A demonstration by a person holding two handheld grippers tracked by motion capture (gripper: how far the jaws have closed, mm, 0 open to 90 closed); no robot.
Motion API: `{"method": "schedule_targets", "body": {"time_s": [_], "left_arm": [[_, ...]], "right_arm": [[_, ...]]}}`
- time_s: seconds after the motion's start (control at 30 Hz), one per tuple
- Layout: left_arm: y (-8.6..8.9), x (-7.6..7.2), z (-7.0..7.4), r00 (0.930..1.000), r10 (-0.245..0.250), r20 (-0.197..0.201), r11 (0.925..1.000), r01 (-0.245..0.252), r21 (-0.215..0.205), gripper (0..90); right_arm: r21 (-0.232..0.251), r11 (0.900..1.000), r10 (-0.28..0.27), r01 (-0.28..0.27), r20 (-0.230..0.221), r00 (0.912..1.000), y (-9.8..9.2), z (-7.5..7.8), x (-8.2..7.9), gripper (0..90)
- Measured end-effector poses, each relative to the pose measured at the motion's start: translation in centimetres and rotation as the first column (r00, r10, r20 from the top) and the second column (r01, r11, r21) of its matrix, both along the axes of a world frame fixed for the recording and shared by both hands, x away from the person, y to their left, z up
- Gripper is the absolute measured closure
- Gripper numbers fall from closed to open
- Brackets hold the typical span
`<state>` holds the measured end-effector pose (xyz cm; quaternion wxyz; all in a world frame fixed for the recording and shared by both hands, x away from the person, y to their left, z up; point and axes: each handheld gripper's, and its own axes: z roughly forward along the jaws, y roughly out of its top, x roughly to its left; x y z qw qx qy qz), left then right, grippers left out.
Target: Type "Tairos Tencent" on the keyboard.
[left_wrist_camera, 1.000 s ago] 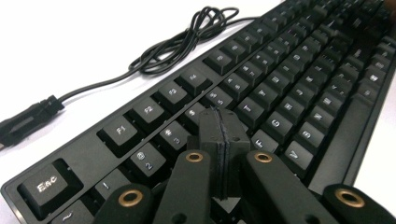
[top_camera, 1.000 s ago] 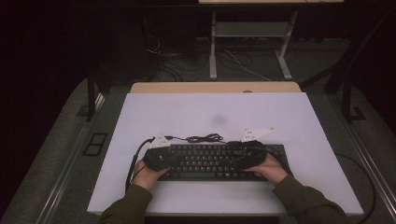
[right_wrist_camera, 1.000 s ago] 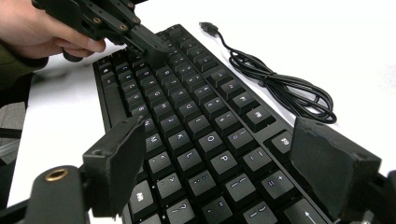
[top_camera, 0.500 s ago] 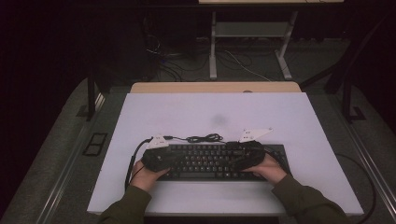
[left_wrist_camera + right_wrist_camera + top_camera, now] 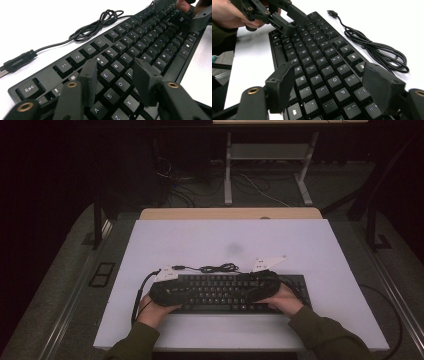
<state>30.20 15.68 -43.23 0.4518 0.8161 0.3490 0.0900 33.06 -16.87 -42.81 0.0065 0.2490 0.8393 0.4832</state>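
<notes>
A black keyboard (image 5: 220,292) lies near the front edge of the white table (image 5: 225,240), with its black cable (image 5: 215,268) coiled behind it. My left gripper (image 5: 115,67) hovers over the keyboard's left end (image 5: 110,72), above the E, D and S keys. Its jaws have just been opening and stand apart, with only keytops under them. My right gripper (image 5: 329,72) hangs over the right end (image 5: 319,65), near O, P and L. Its jaws have just been closing a little but are still wide, and nothing is pinched between them. Both grippers point inward toward each other (image 5: 187,292) (image 5: 246,290).
The cable's USB plug (image 5: 17,62) rests loose on the table behind the keyboard's left end. A wooden strip (image 5: 230,213) borders the table's far edge, and beyond it are desk legs and floor cables (image 5: 260,185). Bare white tabletop stretches behind the keyboard.
</notes>
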Motion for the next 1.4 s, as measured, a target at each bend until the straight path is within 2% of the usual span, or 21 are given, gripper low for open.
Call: {"method": "schedule_targets", "body": {"time_s": [0.27,0.47,0.87,1.0,1.2,1.4], "left_arm": [[0.5,-0.3,-0.2,0.9996,0.028,0.004,0.9996,-0.028,-0.001,35.8],[0.7,-0.5,-0.3,0.9989,0.046,0.007,0.9989,-0.046,0.004,26.6],[0.8,-0.6,-0.4,0.9971,0.075,0.018,0.9972,-0.075,0.003,8.3],[0.8,-0.7,-0.4,0.9963,0.081,0.028,0.9966,-0.082,0.006,3.8],[0.8,-0.7,-0.4,0.9955,0.093,0.018,0.9956,-0.093,0.010,0.0],[0.8,-0.7,-0.4,0.9958,0.089,0.022,0.9959,-0.090,0.011,0.0]], "right_arm": [[-0.007,1.000,0.022,-0.022,-0.013,0.9997,0.8,-0.1,0.1,29.5],[-0.005,0.999,0.038,-0.038,-0.012,0.9992,1.4,-0.1,0.1,37.4],[0.001,0.997,0.076,-0.076,-0.006,0.9971,2.8,0.0,0.0,66.9],[-0.010,0.995,0.101,-0.102,-0.027,0.9945,3.3,-0.2,0.0,76.8],[-0.022,0.989,0.142,-0.143,-0.045,0.9888,3.9,-0.6,0.0,88.8],[-0.048,0.984,0.166,-0.169,-0.054,0.9846,4.8,-0.9,-0.2,89.6]]}}
